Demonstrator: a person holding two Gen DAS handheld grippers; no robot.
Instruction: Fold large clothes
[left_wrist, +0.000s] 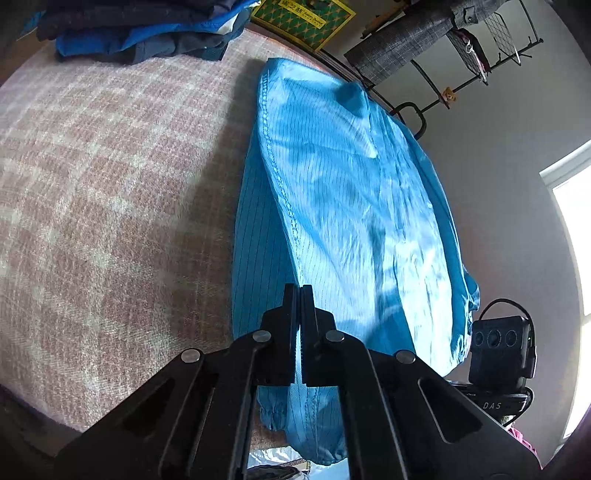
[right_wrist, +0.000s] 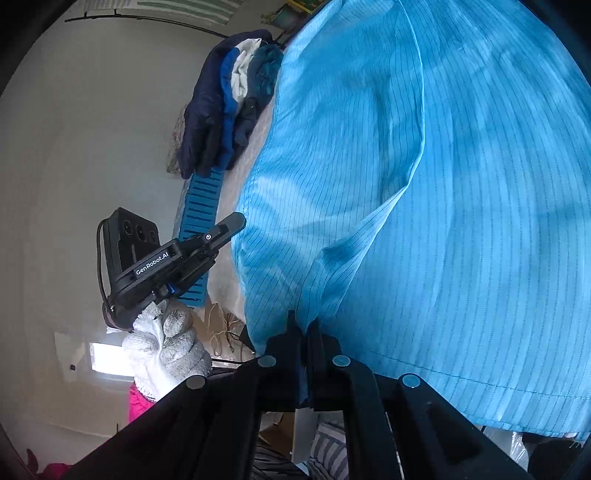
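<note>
A large light-blue pinstriped garment (left_wrist: 351, 203) lies lengthwise on a table under a pink plaid cover (left_wrist: 110, 184), its cuffs hanging over the near edge. My left gripper (left_wrist: 299, 291) is shut at the garment's left hem, with a sliver of blue showing between its pads. From the right wrist view the same gripper (right_wrist: 238, 221) meets the cloth's edge, held by a white-gloved hand (right_wrist: 166, 343). My right gripper (right_wrist: 304, 325) is shut on the garment (right_wrist: 443, 184), and creases gather at its tips.
A stack of folded dark and blue clothes (left_wrist: 140, 33) sits at the table's far end, also visible in the right wrist view (right_wrist: 221, 110). A blue slatted crate (right_wrist: 201, 221) runs along the table side. A coat rack (left_wrist: 461, 55) stands by the wall.
</note>
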